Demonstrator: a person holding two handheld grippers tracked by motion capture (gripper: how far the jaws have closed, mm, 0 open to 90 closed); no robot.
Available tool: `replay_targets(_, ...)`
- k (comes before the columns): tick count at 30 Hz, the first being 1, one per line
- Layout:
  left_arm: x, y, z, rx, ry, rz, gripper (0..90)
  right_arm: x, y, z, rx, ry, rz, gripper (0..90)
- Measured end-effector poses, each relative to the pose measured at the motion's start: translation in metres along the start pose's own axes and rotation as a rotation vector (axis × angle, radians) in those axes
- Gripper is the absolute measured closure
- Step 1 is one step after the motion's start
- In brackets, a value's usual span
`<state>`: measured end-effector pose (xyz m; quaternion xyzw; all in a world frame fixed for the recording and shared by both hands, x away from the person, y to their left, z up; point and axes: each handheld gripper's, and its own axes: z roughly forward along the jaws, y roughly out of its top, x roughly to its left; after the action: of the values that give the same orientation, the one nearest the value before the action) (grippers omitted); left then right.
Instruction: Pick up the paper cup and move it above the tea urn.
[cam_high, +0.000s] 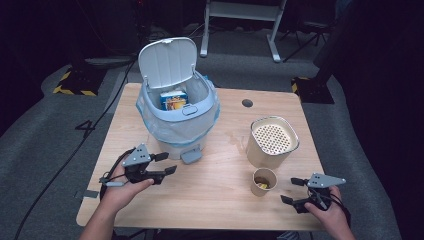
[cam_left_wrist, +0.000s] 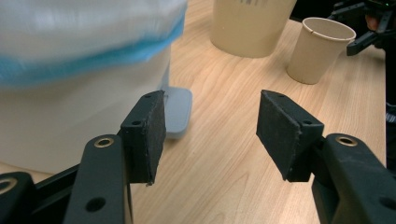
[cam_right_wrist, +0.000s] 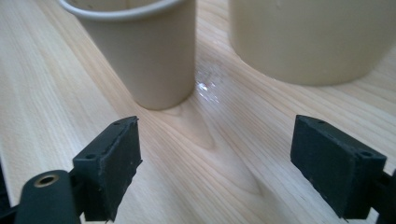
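On the pale wooden worktop (cam_high: 210, 200) a white pedal bin with a blue-edged plastic liner (cam_high: 176, 117) is standing with its lid (cam_high: 167, 61) tipped up and open, and a blue and yellow carton (cam_high: 173, 100) is already lying inside — so at least one piece of rubbish seems to be disposed of. What is left, judging by the layout, is the small beige paper cup (cam_high: 263, 181) at about five o'clock from the bin, which is holding some yellowish scraps, too small to identify; it is sitting just below a taller cream container with a perforated insert (cam_high: 272, 141). The right claw (cam_high: 291, 190) is resting at three o'clock of that cup, jaws apart and empty, pointing towards it but not touching. In the right gripper view the cup (cam_right_wrist: 144, 51) is standing just beyond the open jaws. The left claw (cam_high: 165, 163) is hovering at seven o'clock of the bin, near the grey foot pedal (cam_high: 191, 155), its jaws likewise spread with nothing between them — probably readying to steady the bin or work the pedal. The carton's print is too blurred to read, and nothing else is carrying legible writing.
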<state>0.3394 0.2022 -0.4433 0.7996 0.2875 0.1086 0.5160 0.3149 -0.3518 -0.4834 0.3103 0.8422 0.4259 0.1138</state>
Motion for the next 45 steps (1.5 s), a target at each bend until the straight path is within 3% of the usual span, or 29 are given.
replay_targets(3, 0.004, -0.008, 0.005, 0.028, 0.015, -0.001, 42.5, 0.004, 0.001, -0.001, -0.016, 0.007, -0.003, 16.3)
replay_targets(7, 0.009, -0.019, 0.012, 0.047, 0.029, -0.037, 42.6, 0.011, 0.004, -0.001, -0.042, 0.015, -0.017, 16.3)
replay_targets(8, 0.011, -0.025, 0.017, 0.072, 0.057, -0.058, 42.8, 0.013, 0.005, -0.001, -0.046, 0.015, -0.022, 16.1)
replay_targets(9, 0.011, -0.025, 0.017, 0.072, 0.057, -0.058, 42.8, 0.013, 0.005, -0.001, -0.046, 0.015, -0.022, 16.1)
replay_targets(14, 0.012, -0.036, 0.026, 0.164, 0.113, -0.065, 41.5, 0.02, 0.006, 0.008, -0.071, 0.037, 0.0, 16.8)
replay_targets(19, 0.01, -0.039, 0.032, 0.206, 0.134, -0.041, 38.8, 0.024, 0.01, 0.014, -0.095, 0.024, -0.001, 17.1)
replay_targets(25, 0.009, -0.045, 0.039, 0.27, 0.165, -0.002, 35.0, 0.033, 0.02, 0.03, -0.098, 0.047, -0.023, 19.2)
replay_targets(26, 0.009, -0.045, 0.043, 0.303, 0.167, -0.003, 34.2, 0.033, 0.021, 0.033, -0.096, 0.047, -0.026, 19.3)
replay_targets(33, 0.009, -0.044, 0.046, 0.314, 0.179, -0.005, 26.9, 0.035, 0.027, 0.048, -0.103, 0.06, -0.031, 19.8)
replay_targets(35, 0.01, -0.044, 0.047, 0.323, 0.177, -0.006, 23.2, 0.036, 0.029, 0.052, -0.107, 0.054, -0.038, 19.6)
replay_targets(36, 0.009, -0.043, 0.048, 0.334, 0.173, 0.004, 16.6, 0.035, 0.03, 0.054, -0.112, 0.053, -0.038, 20.6)
replay_targets(45, 0.009, -0.043, 0.048, 0.337, 0.173, 0.003, 15.1, 0.031, 0.03, 0.059, -0.141, 0.074, -0.012, 27.2)
